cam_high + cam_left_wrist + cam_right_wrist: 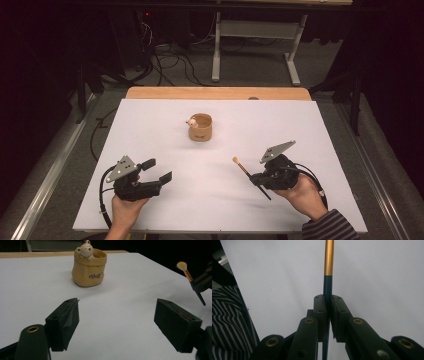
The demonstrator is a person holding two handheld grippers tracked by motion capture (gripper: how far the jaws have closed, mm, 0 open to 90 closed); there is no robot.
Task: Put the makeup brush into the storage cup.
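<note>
A tan ceramic pot (200,128) shaped like a sack, with a small bear figure on its rim, stands on the white table top (150,120) a little behind the middle; the left gripper view shows the pot (88,268) ahead. My right gripper (256,178) at the front right is shut on a make-up brush (243,167) with a dark handle, gold ferrule and pale bristle tip pointing up and to the left. The right gripper view has the brush (328,263) pinched between the jaws of that gripper (328,302). My left gripper (157,170) at the front left stands open, holding nothing (116,317).
A wooden strip (218,93) borders the table's far edge. Beyond it are a desk frame (255,35) and cables on the floor (170,60). A striped sleeve (330,227) comes in at the bottom right.
</note>
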